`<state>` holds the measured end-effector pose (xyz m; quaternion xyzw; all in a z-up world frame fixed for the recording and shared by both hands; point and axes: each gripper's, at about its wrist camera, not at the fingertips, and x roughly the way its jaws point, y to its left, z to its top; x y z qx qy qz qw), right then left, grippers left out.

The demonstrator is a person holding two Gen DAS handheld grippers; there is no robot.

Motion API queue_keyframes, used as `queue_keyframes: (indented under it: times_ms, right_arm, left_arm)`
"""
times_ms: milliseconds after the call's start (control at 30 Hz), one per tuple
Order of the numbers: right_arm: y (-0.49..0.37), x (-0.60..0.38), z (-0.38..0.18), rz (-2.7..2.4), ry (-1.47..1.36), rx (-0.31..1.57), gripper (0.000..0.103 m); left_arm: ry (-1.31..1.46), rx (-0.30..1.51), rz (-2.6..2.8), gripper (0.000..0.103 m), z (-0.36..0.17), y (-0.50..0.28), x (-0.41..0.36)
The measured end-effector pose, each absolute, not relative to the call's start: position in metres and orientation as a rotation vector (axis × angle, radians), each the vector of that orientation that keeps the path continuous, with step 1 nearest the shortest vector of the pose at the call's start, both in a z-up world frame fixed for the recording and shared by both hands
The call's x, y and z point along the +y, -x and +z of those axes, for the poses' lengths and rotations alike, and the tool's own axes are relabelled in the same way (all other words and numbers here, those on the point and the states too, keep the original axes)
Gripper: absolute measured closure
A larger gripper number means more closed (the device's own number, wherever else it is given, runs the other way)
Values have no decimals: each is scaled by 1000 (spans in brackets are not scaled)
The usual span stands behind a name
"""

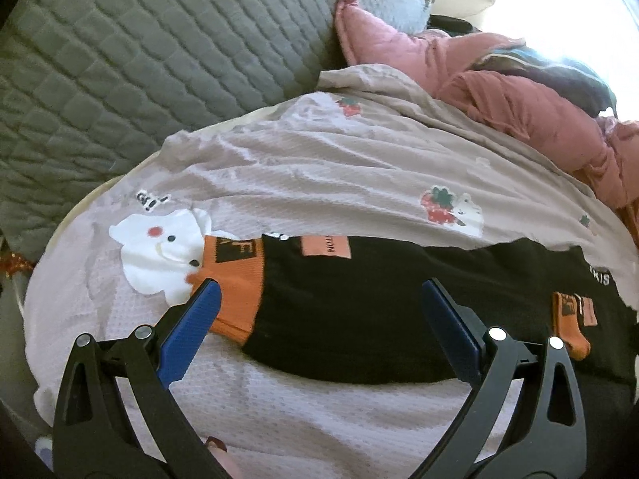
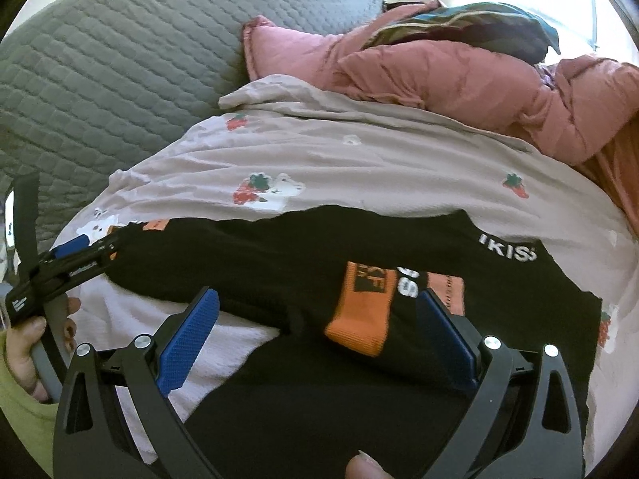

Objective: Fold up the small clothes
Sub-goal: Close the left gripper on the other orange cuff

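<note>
Two orange cuffs mark the ends of the black garment (image 1: 359,311), a small knit piece spread flat on a pale lilac waffle-weave sheet (image 1: 319,167). White capitals on its far edge read "IKIS" before the fabric cuts them off; a rectangular orange patch (image 1: 325,248) ahead of the left gripper carries dark letters, seen upside down and not fully legible, and the ribbed left cuff (image 1: 233,279) shows a black block with a large "F". In the right wrist view the other ribbed cuff (image 2: 361,311) bears a similar black block, with white characters that look like "S6" beside it.

The left gripper (image 1: 319,291) stands open, its blue textured pads (image 1: 191,331) spread wide; the left pad lies over the cuff's edge and the black body fills the gap between the fingers. The right gripper (image 2: 319,299) is likewise open, with the folded sleeve and cuff lying between its pads.

Printed on the sheet beyond the grippers are strawberries and white bears. Farther off lie a grey diamond-quilted cushion (image 1: 131,52) and a puffy pink jacket (image 2: 459,80).
</note>
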<state>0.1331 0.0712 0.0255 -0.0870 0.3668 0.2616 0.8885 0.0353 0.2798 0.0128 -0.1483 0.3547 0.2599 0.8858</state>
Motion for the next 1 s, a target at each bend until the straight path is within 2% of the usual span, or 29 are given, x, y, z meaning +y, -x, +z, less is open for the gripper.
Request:
queue_keyframes:
  times_ms: [733,833,933,1000]
  right_arm:
    - [-135,102,-9,598,190,814,5]
    - [-136,101,-14,597,179,826,5]
    - [-137,98,-19,596,169,837,5]
    - [-138,96,-21,593,159,844,5]
  left_arm:
    - [459,799,646,11,-18,-34,330]
    - [474,813,647,31,-23,-36,334]
    - [492,816,641,35,-27,-38,338]
    - [490,809,640,46,-26,-38,337]
